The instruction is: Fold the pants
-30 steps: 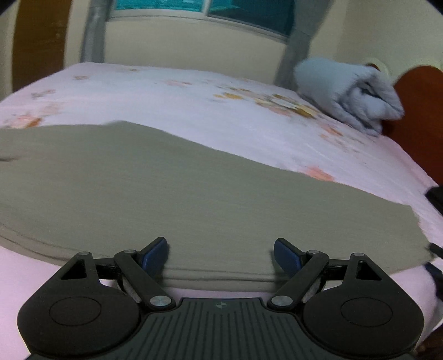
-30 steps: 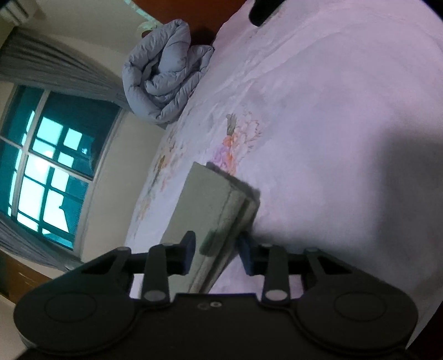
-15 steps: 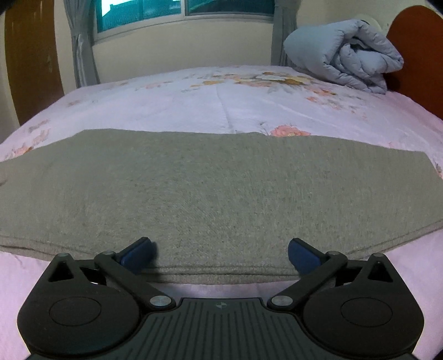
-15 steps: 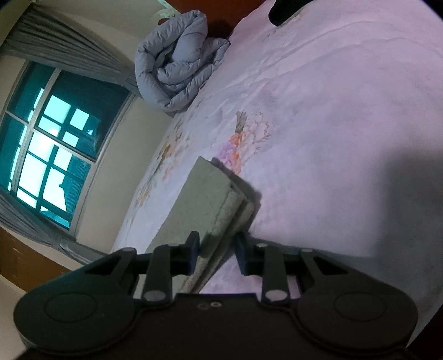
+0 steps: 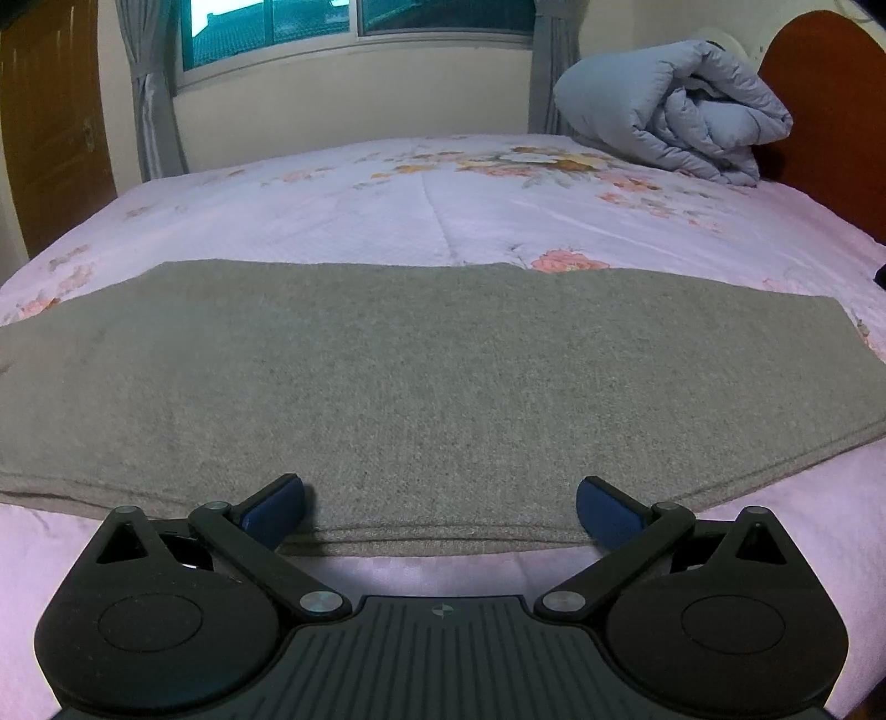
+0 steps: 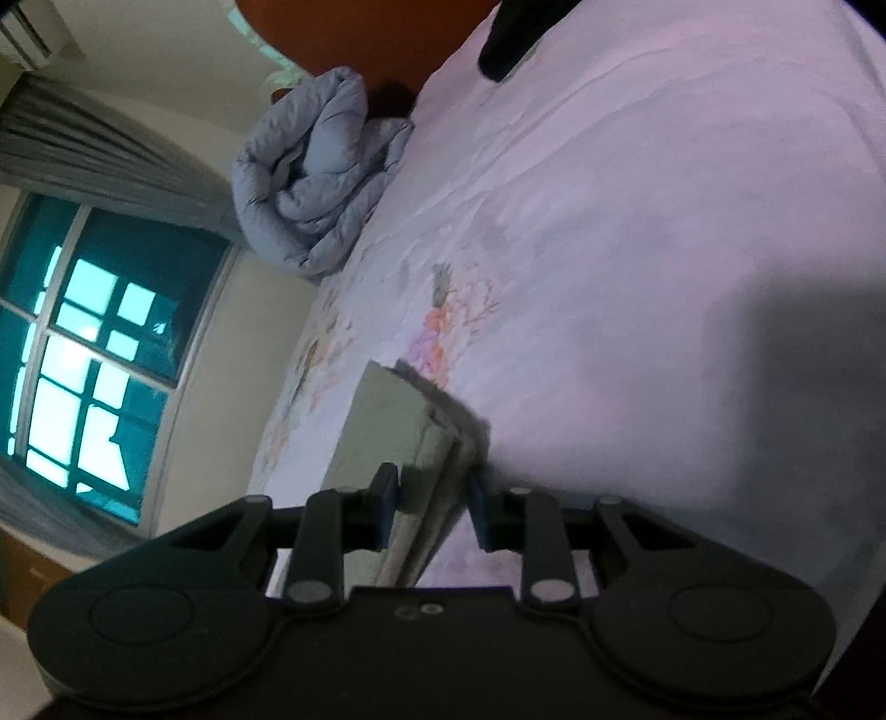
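The grey-green pants (image 5: 443, 376) lie folded lengthwise across the pink floral bed (image 5: 443, 205). My left gripper (image 5: 440, 507) is open wide at the pants' near edge, fingers on either side, holding nothing. In the right wrist view, rolled sideways, my right gripper (image 6: 432, 507) has its jaws around the layered end of the pants (image 6: 382, 432), with a gap showing on the right side; it looks open.
A rolled grey-blue duvet (image 5: 675, 111) lies by the brown headboard (image 5: 819, 94) at the far right, also in the right wrist view (image 6: 315, 177). A window (image 5: 354, 22) and curtains are behind the bed. A dark object (image 6: 509, 39) lies on the bed.
The left gripper levelled out and opened wider at the pants' near edge. The right gripper's jaws widened slightly around the pants' end and the view shifted.
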A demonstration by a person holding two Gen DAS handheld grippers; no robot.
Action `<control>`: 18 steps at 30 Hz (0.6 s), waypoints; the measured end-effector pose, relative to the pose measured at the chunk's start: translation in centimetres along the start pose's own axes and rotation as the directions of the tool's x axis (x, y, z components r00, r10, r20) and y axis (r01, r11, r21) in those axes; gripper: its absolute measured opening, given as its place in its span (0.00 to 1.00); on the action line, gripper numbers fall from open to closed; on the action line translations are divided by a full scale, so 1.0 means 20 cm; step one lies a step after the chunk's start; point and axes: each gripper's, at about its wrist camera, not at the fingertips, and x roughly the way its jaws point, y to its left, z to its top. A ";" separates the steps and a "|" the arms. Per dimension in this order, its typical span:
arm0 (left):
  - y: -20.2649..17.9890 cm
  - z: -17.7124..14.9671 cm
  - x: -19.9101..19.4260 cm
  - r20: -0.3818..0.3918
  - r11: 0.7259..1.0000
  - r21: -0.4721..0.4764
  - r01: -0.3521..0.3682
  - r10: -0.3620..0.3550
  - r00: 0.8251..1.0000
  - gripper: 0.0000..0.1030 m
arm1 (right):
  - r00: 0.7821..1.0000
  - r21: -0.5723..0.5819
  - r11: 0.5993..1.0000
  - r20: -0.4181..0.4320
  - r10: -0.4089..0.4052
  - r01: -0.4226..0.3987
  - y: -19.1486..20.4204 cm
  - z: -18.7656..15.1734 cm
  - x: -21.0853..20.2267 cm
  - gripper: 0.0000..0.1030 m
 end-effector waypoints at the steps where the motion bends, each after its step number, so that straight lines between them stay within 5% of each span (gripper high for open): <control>1: 0.00 0.00 0.00 0.000 1.000 0.000 0.002 -0.002 1.000 1.00 | 1.000 0.011 1.000 0.003 0.002 -0.002 0.00 0.00 -0.01 0.22; 12: -0.03 0.00 0.03 -0.007 1.000 0.021 -0.021 0.021 1.000 1.00 | 0.995 -0.082 0.996 -0.086 -0.049 0.042 0.07 0.04 0.11 0.22; 14: -0.04 0.00 0.04 -0.008 0.999 0.031 -0.028 0.028 1.000 1.00 | 0.992 -0.130 0.989 -0.097 -0.079 0.067 0.13 0.05 0.14 0.10; 18: -0.03 0.01 0.05 -0.011 0.999 0.028 -0.022 0.023 1.000 1.00 | 0.994 -0.230 0.972 -0.079 -0.071 0.051 0.31 0.05 0.13 0.08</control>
